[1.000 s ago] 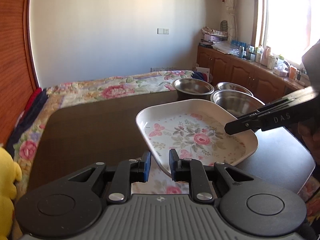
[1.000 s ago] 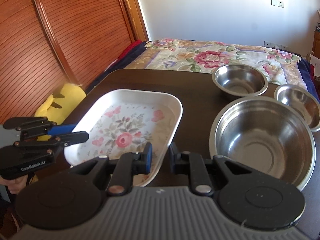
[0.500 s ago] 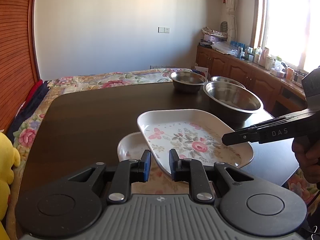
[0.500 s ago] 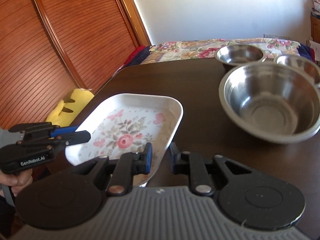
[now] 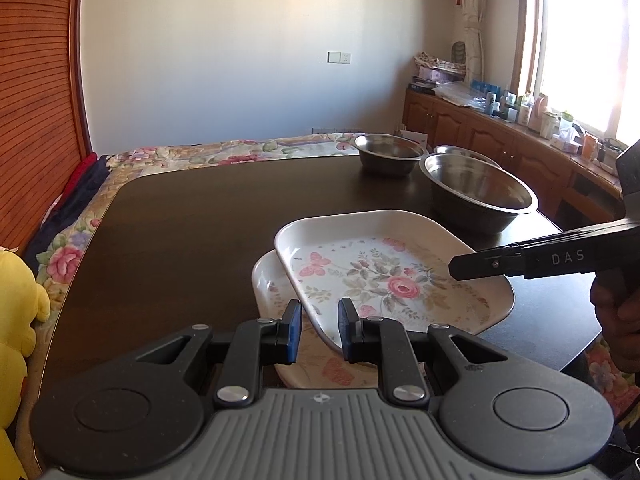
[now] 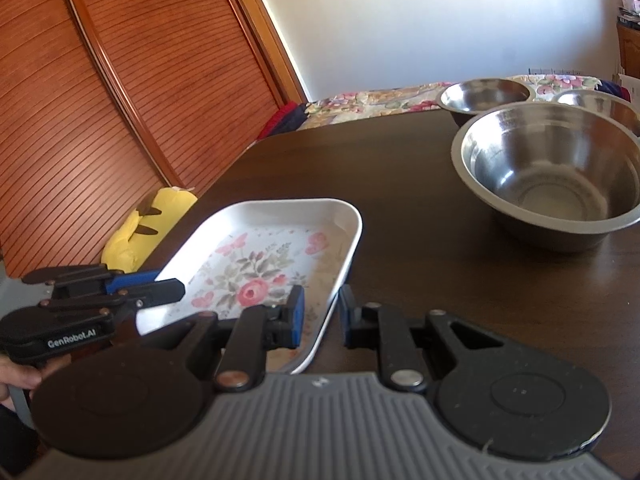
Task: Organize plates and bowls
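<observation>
A white floral plate [image 5: 384, 272] [image 6: 260, 264] is held by both grippers over a second floral plate [image 5: 268, 284] that lies on the dark table [image 5: 192, 224]. My left gripper [image 5: 319, 332] is shut on the near rim of the upper plate. My right gripper [image 6: 320, 316] is shut on its opposite rim, and shows from the side in the left wrist view [image 5: 454, 268]. A large steel bowl [image 5: 476, 196] [image 6: 548, 168] and two smaller steel bowls [image 5: 386, 152] [image 5: 464, 154] stand at the table's far right.
A flowered bed [image 5: 224, 152] lies beyond the table. A yellow plush toy [image 5: 16, 320] [image 6: 144, 228] sits at the table's left edge. A wooden slatted door [image 6: 100, 80] stands on the left, and cluttered cabinets [image 5: 500, 128] stand under the window.
Both grippers have lowered the upper plate toward the table. The second plate has come into view beneath it, and the two plates now lie close together.
</observation>
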